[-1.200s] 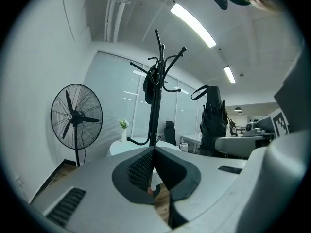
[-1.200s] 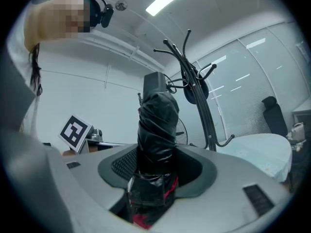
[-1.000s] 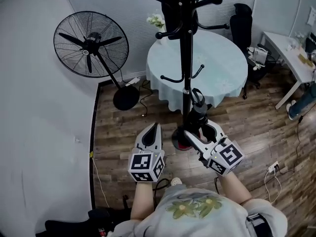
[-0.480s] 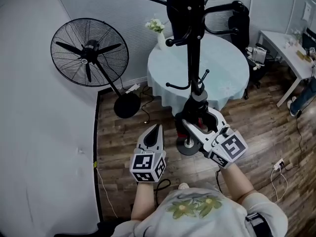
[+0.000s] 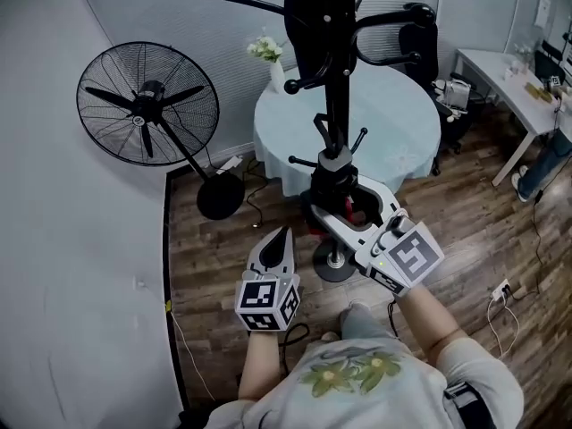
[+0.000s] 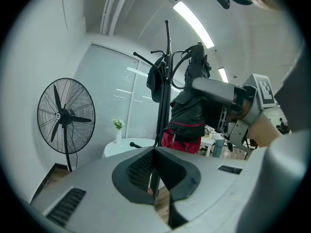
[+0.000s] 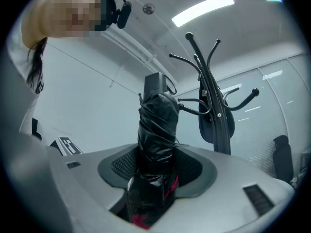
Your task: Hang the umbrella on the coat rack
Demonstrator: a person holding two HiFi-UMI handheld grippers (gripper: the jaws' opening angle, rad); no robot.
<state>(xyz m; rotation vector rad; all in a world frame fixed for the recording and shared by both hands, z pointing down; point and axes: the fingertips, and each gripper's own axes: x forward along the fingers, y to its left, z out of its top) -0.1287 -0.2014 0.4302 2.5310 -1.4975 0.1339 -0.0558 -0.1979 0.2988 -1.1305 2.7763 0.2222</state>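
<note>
The black coat rack (image 5: pixel 335 105) stands in front of me on a round base (image 5: pixel 335 262), and a dark bag (image 5: pixel 313 25) hangs from its upper hooks. My right gripper (image 5: pixel 340 199) is shut on a folded black umbrella (image 5: pixel 332 172) with red trim and holds it upright close to the pole, by the lower hooks. In the right gripper view the umbrella (image 7: pixel 156 130) rises between the pads, and the coat rack (image 7: pixel 217 115) is to its right. My left gripper (image 5: pixel 284 232) hangs lower left, shut and holding nothing. The left gripper view shows the umbrella (image 6: pixel 189 110) beside the coat rack (image 6: pixel 163 91).
A floor fan (image 5: pixel 147 105) stands at the left by the grey wall (image 5: pixel 80 284). Behind the rack are a round table (image 5: pixel 402 123) with a pale cloth and a vase of flowers (image 5: pixel 268 56). An office chair (image 5: pixel 424 38) and a white desk (image 5: pixel 505 74) are at the right.
My right gripper has lifted the umbrella up along the rack's pole and rolled a little. The left gripper has barely shifted.
</note>
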